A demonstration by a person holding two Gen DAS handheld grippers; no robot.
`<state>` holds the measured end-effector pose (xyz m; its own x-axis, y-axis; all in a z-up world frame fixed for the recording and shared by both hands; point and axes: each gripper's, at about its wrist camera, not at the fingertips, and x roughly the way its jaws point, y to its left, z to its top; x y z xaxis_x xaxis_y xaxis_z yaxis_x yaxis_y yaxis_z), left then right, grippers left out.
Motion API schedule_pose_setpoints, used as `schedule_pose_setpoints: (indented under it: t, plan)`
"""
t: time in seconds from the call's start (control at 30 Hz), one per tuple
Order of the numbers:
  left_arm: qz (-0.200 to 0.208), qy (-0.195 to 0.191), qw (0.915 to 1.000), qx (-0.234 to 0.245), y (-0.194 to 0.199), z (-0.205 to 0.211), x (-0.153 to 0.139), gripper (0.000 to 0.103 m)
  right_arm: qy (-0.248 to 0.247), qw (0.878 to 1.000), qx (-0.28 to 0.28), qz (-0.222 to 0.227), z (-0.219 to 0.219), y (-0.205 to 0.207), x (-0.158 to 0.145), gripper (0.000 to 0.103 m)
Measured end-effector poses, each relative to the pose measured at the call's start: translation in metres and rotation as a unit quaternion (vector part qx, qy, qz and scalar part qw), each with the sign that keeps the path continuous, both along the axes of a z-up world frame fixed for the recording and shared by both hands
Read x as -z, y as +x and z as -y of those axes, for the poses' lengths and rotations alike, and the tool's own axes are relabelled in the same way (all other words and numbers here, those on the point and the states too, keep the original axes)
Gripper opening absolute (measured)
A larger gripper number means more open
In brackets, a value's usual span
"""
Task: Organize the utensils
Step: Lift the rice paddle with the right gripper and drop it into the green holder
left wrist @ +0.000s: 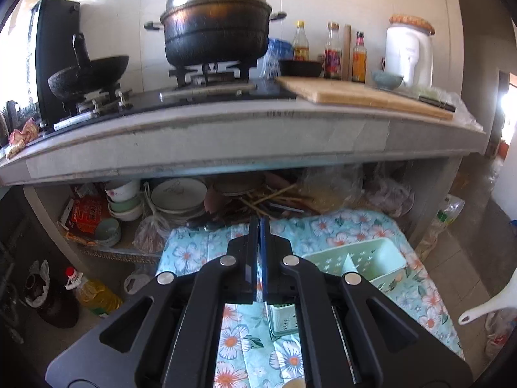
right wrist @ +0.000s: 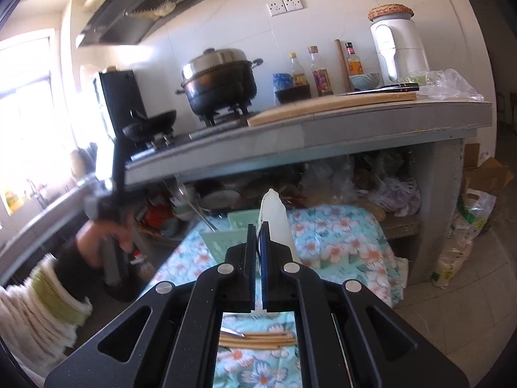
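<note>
Our right gripper (right wrist: 258, 226) clamps a white plastic spoon (right wrist: 274, 216) above the floral cloth (right wrist: 339, 242), near the mint slotted basket (right wrist: 223, 236), while our left gripper (left wrist: 259, 223) is shut, empty.

Grey concrete counter (left wrist: 226, 142), white tiled wall (right wrist: 226, 32), bright window (right wrist: 22, 80).

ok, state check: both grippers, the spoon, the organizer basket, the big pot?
left gripper: jaws shut, nothing between them
right gripper: jaws shut on the spoon
white plastic spoon: held, lifted above the floral cloth
mint-green plastic organizer basket: on the cloth, visible compartments empty
large black pot: on the stove burner, steel lid on
</note>
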<state>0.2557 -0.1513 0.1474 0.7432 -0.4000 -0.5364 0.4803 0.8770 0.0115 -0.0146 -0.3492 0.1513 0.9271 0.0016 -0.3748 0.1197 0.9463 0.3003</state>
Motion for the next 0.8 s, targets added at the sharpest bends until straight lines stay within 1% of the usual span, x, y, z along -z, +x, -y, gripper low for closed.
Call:
schedule_pose_setpoints:
  t: [0.07,0.13,0.17,0.2,0.23,0.27,0.33,0.43,0.5,0.63,0.7,0.8]
  plan:
    - [-0.02,-0.005,0.9998,0.004,0.006,0.001,0.013,0.001,0.011,1.0,-0.008,0.01,0.007,0.007,-0.007,0.002]
    - [-0.047,-0.03,0.9983,0.014,0.015,-0.001,0.023,0.002,0.026,0.999,-0.019,0.02,0.012,0.013,-0.012,0.003]
    - [-0.05,-0.042,0.9977,0.015,0.016,-0.004,0.026,0.005,0.03,0.999,-0.024,0.024,0.014,0.017,-0.015,0.002]
    - [-0.05,-0.053,0.9973,0.013,0.015,-0.008,0.028,0.01,0.033,0.999,-0.028,0.028,0.016,0.021,-0.019,0.002]
    - [-0.048,-0.064,0.9967,0.012,0.014,-0.012,0.028,0.019,0.037,0.998,-0.034,0.033,0.017,0.026,-0.023,0.002]
    - [-0.044,-0.077,0.996,0.011,0.012,-0.017,0.027,0.023,0.041,0.998,-0.04,0.037,0.018,0.029,-0.026,0.002]
    - [-0.038,-0.092,0.995,0.007,0.005,-0.024,0.024,0.024,0.048,0.996,-0.054,0.045,0.019,0.043,-0.033,0.002]
    - [-0.025,-0.123,0.9921,-0.002,-0.012,-0.044,0.019,0.03,0.059,0.995,-0.072,0.045,0.021,0.071,-0.043,0.002]
    - [-0.018,-0.135,0.9906,-0.014,-0.027,-0.063,0.021,0.031,0.048,0.995,-0.07,0.042,0.018,0.091,-0.047,0.002]
    - [-0.028,-0.152,0.9871,-0.043,-0.052,-0.107,0.035,0.033,0.054,0.995,-0.079,0.02,0.019,0.138,-0.042,0.002]
    - [-0.042,-0.146,0.9869,-0.055,-0.065,-0.126,0.05,0.034,0.062,0.995,-0.08,0.004,0.021,0.16,-0.033,0.002]
    - [-0.074,-0.133,0.9854,-0.075,-0.081,-0.149,0.074,0.034,0.072,0.994,-0.076,-0.02,0.023,0.187,-0.015,0.003]
